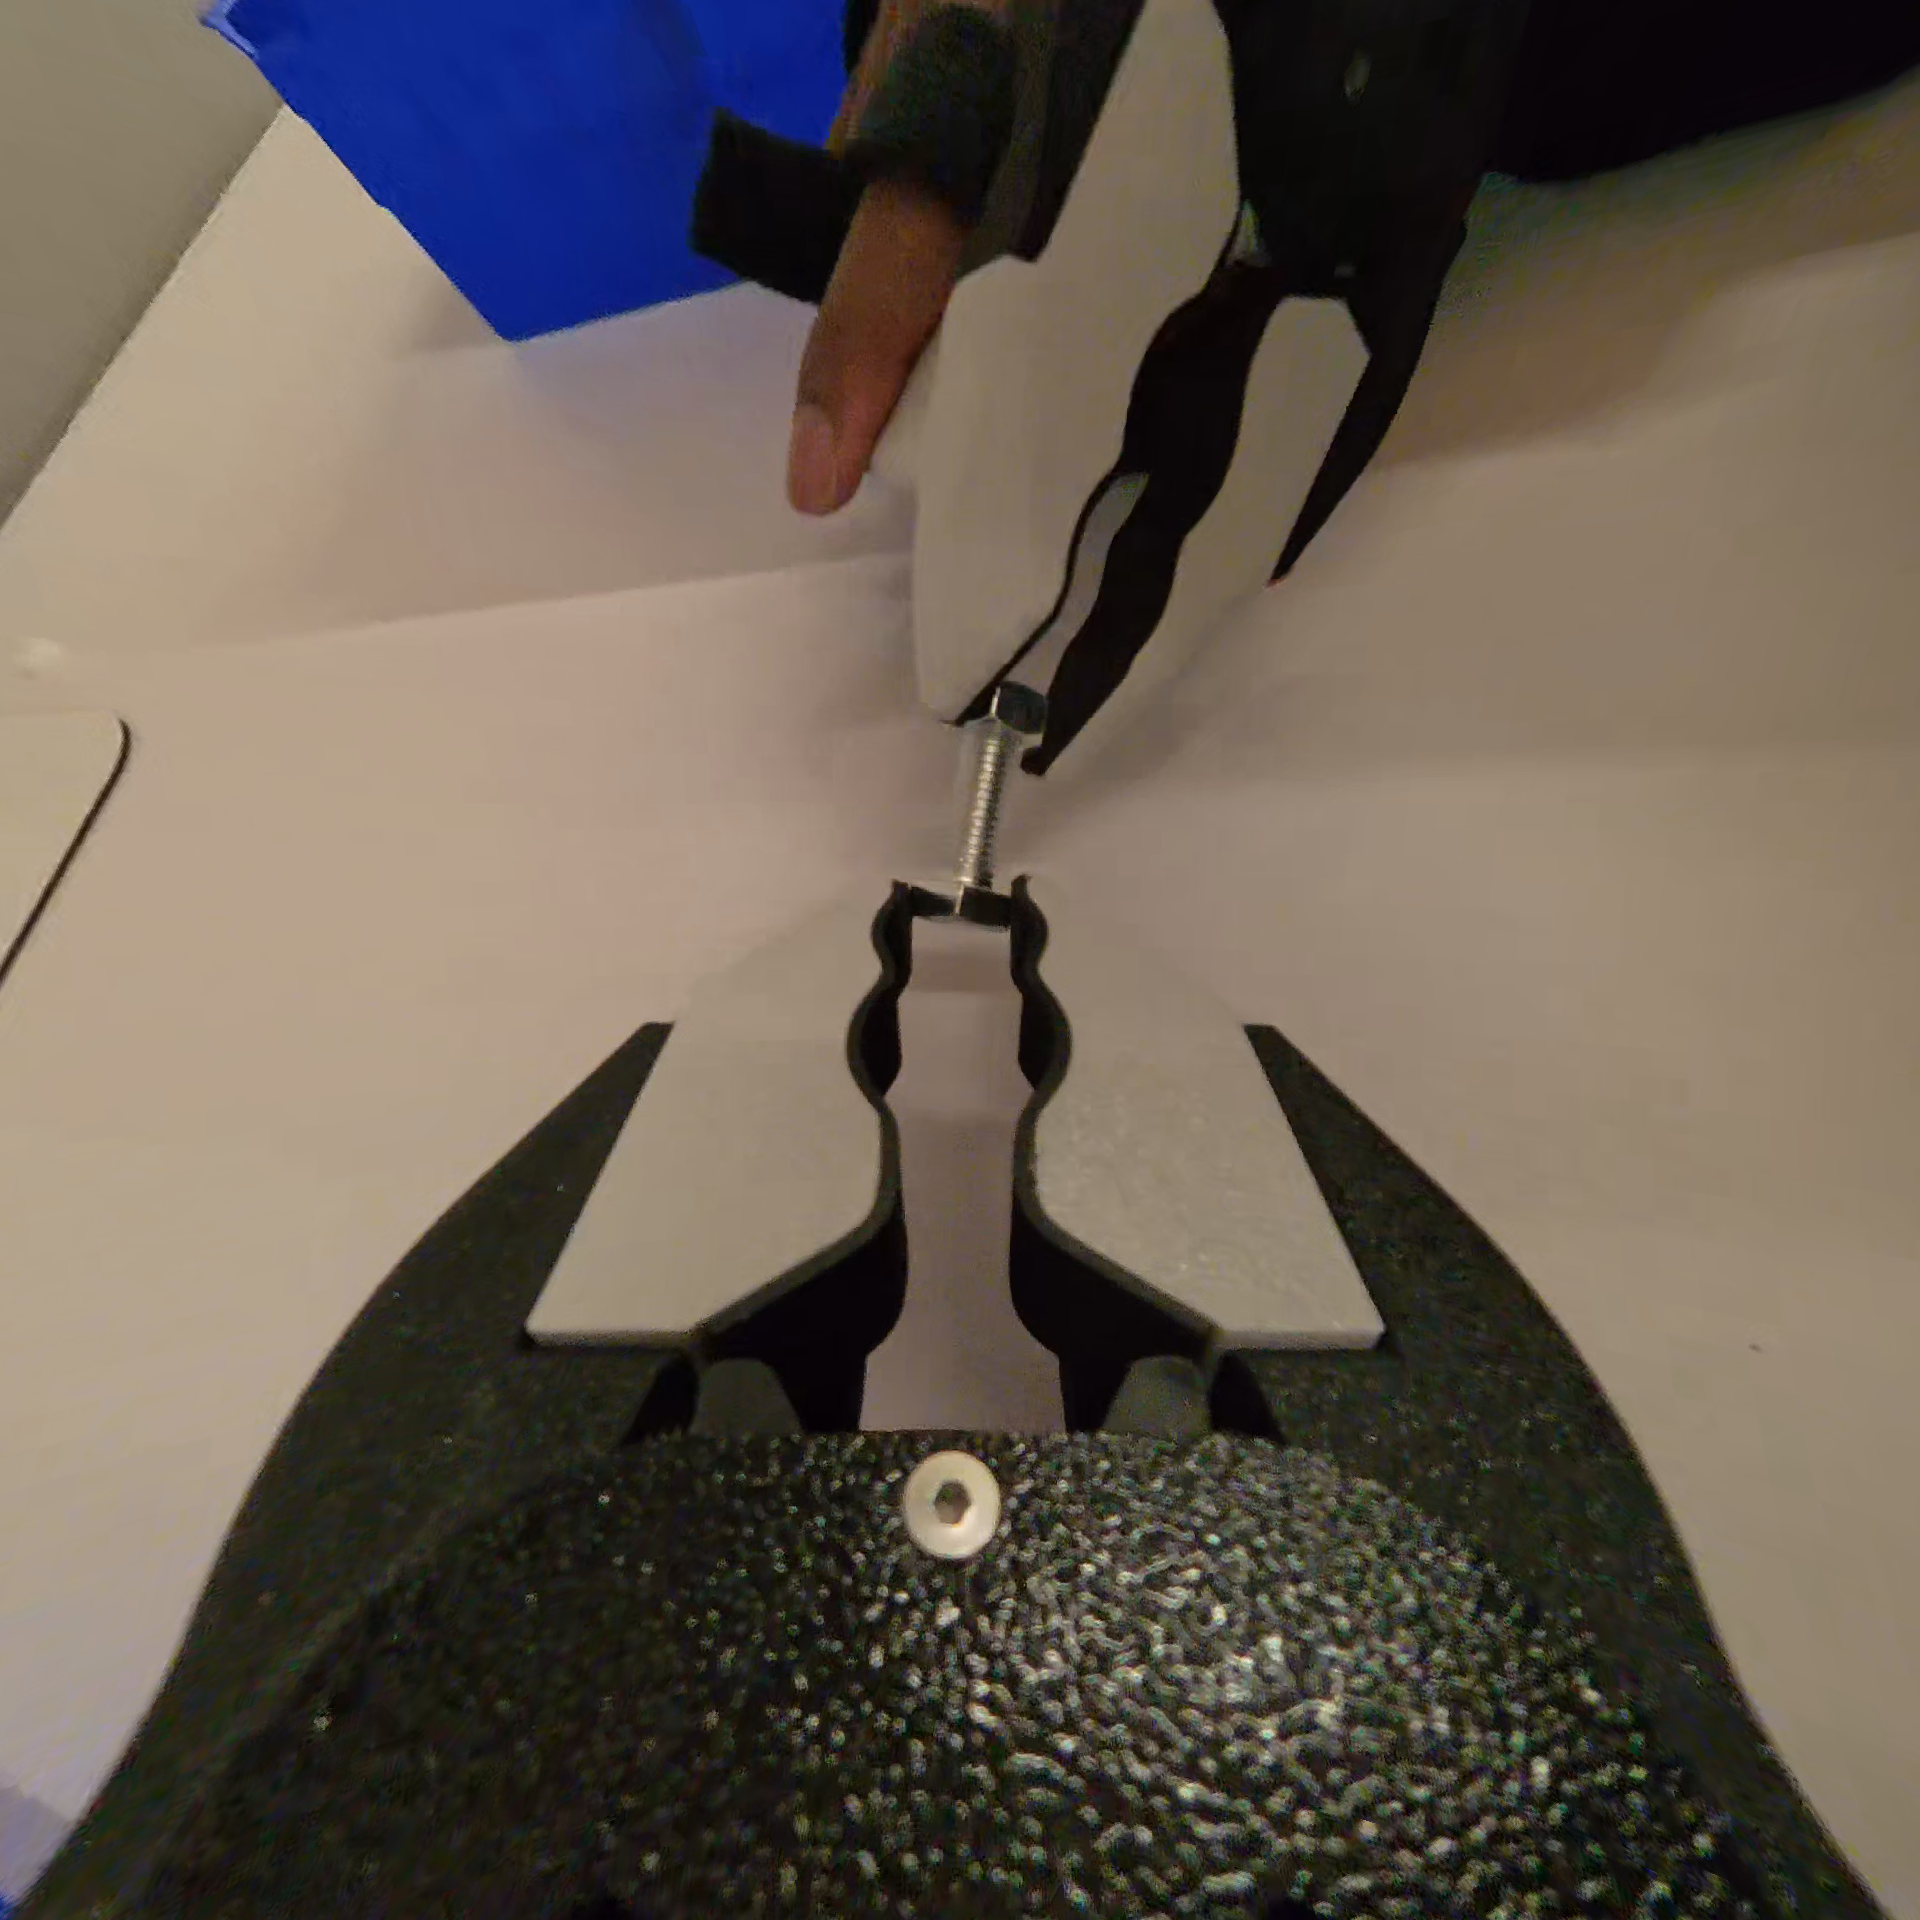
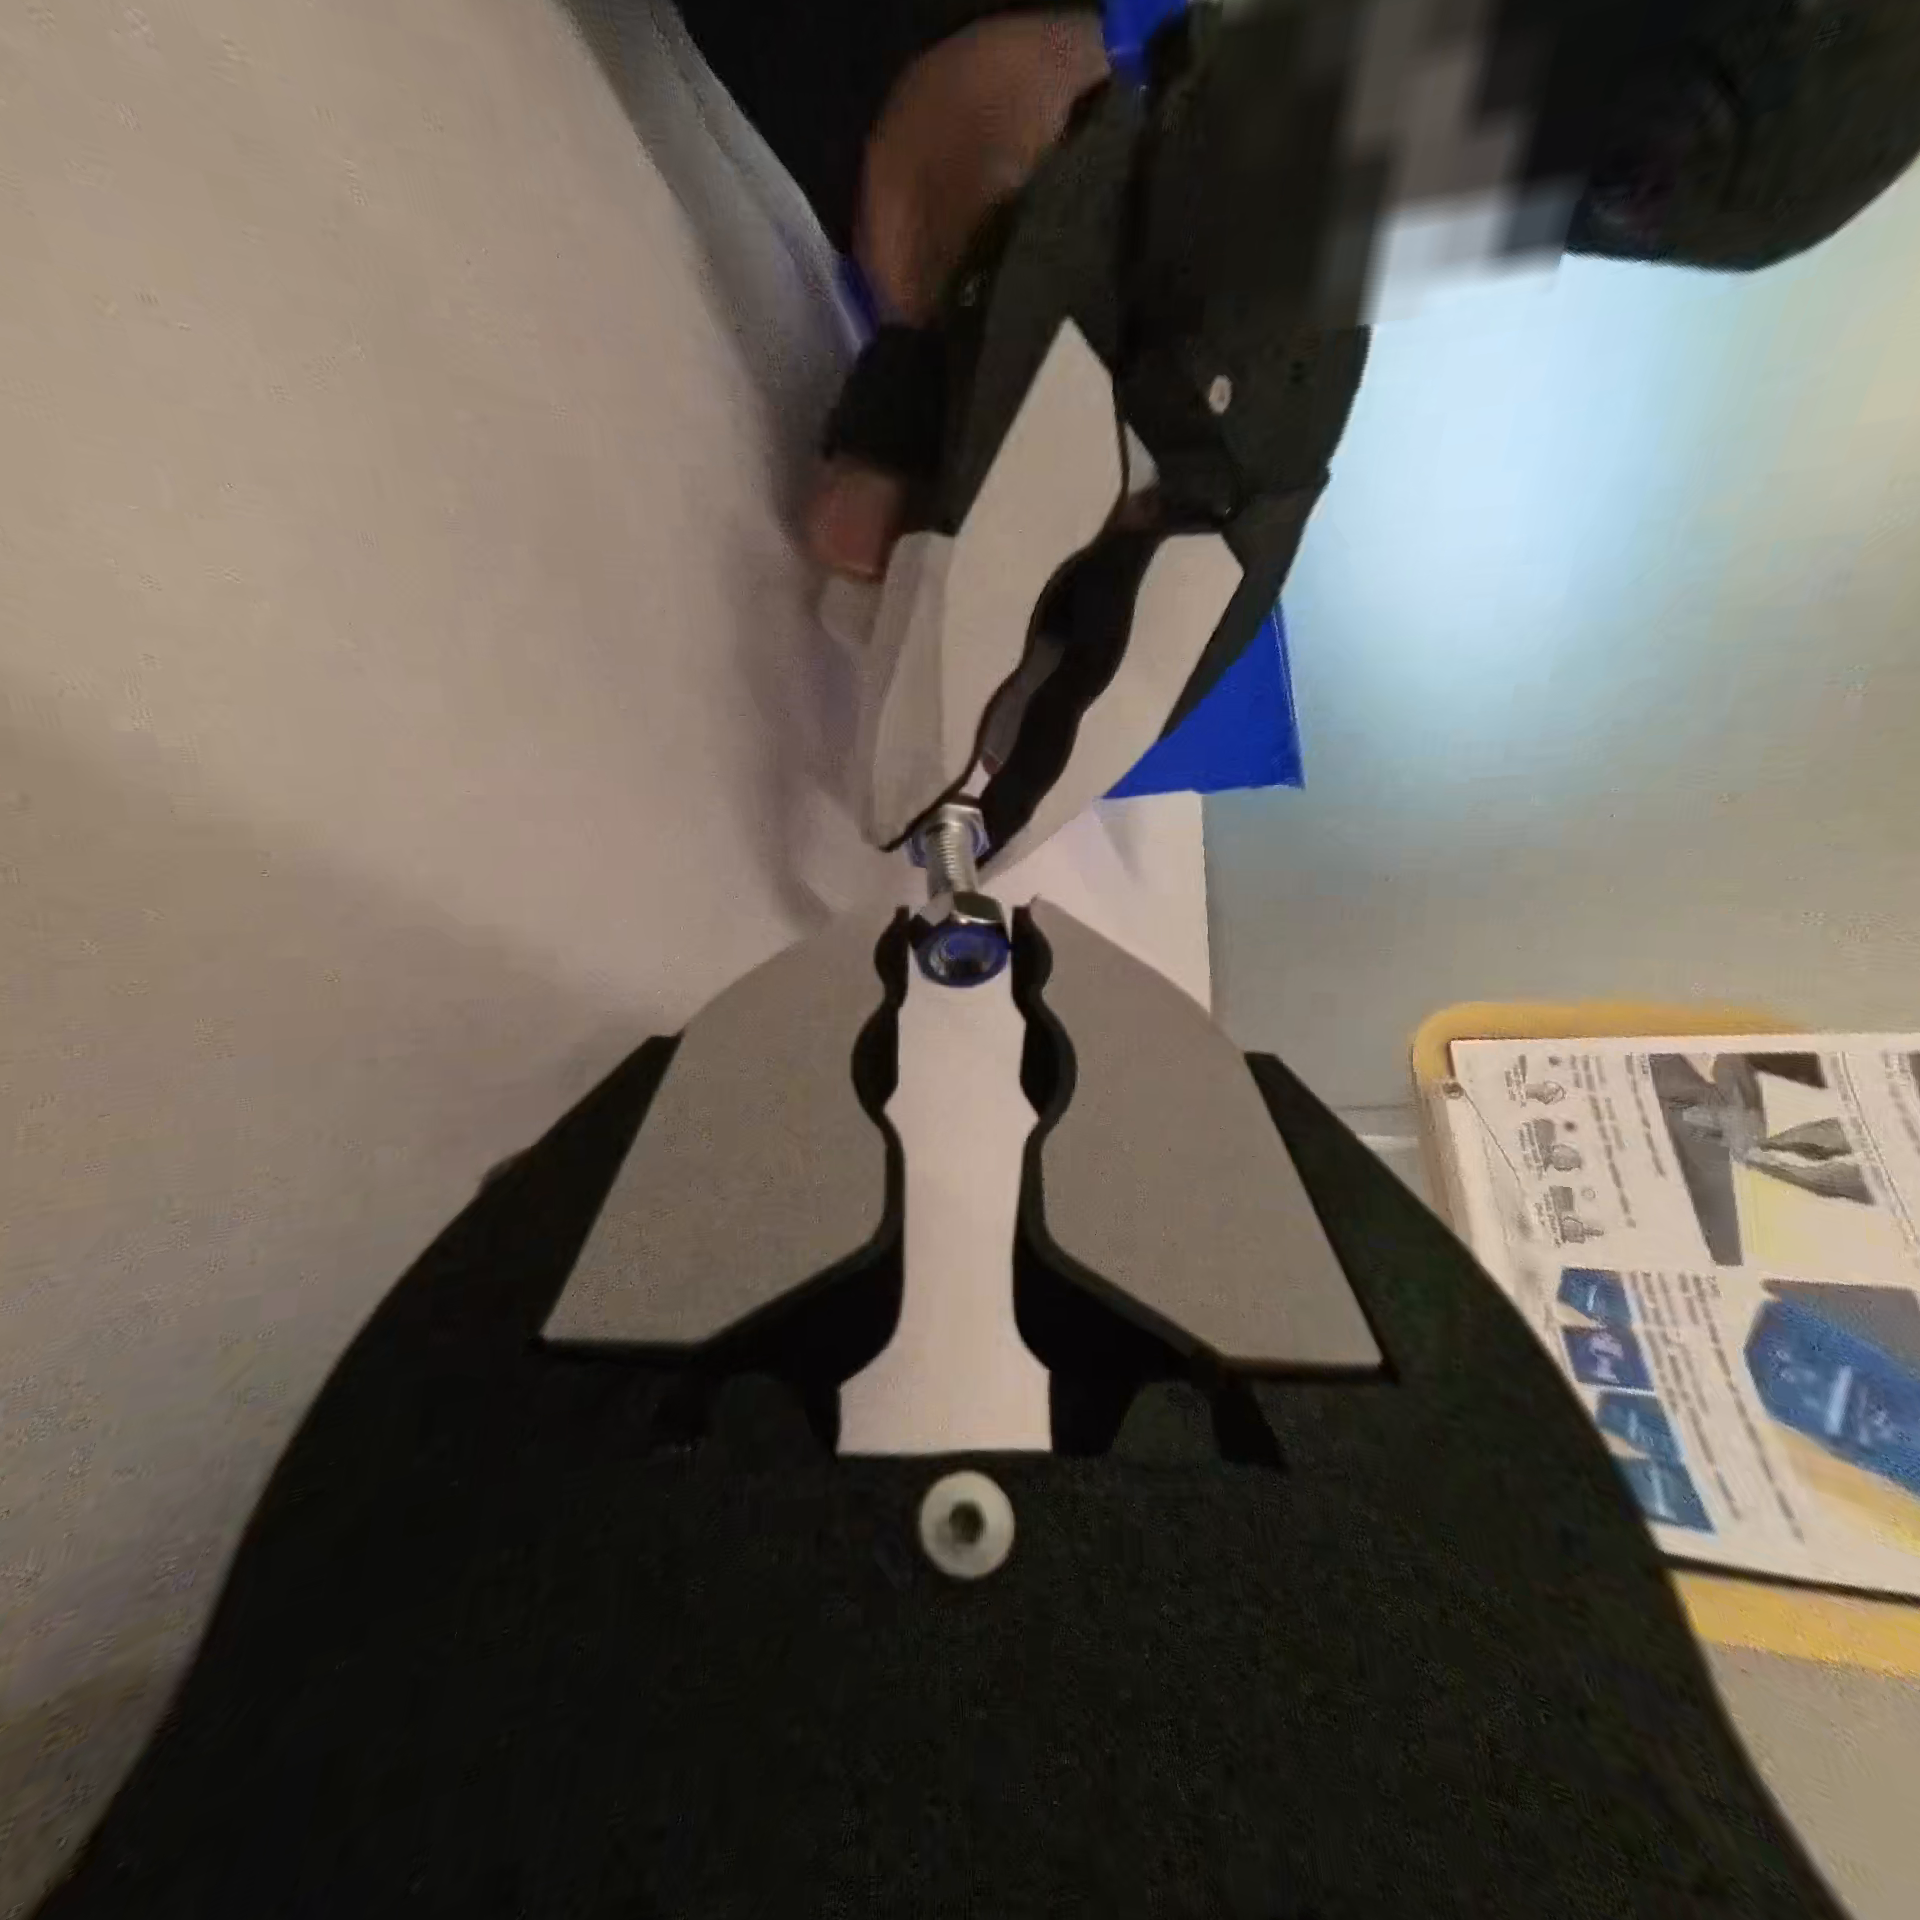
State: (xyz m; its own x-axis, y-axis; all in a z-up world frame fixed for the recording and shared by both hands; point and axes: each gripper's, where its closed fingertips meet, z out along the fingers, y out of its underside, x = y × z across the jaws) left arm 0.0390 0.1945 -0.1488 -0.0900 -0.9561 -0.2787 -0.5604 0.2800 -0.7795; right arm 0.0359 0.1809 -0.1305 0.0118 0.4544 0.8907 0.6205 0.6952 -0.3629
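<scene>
A silver hex bolt [image 1: 980,805] is held in the air between my two grippers. My left gripper [image 1: 961,904] is shut on a hex nut [image 1: 961,911] that sits on the bolt's threaded end. My right gripper [image 1: 1003,727] comes in from the far side and is shut on the bolt's hex head [image 1: 1016,710]. In the right wrist view my right gripper [image 2: 961,935] pinches the shiny head [image 2: 961,948], which has a blue sheen. The bolt's thread [image 2: 943,862] runs away to the nut [image 2: 954,816] in the left gripper [image 2: 951,826].
A white table [image 1: 416,935] lies below. A blue bin [image 1: 540,156] stands at the back left, also seen in the right wrist view [image 2: 1236,727]. A person's finger [image 1: 852,364] rests on the right gripper. A printed sheet [image 2: 1714,1299] lies on a yellow-edged board at right.
</scene>
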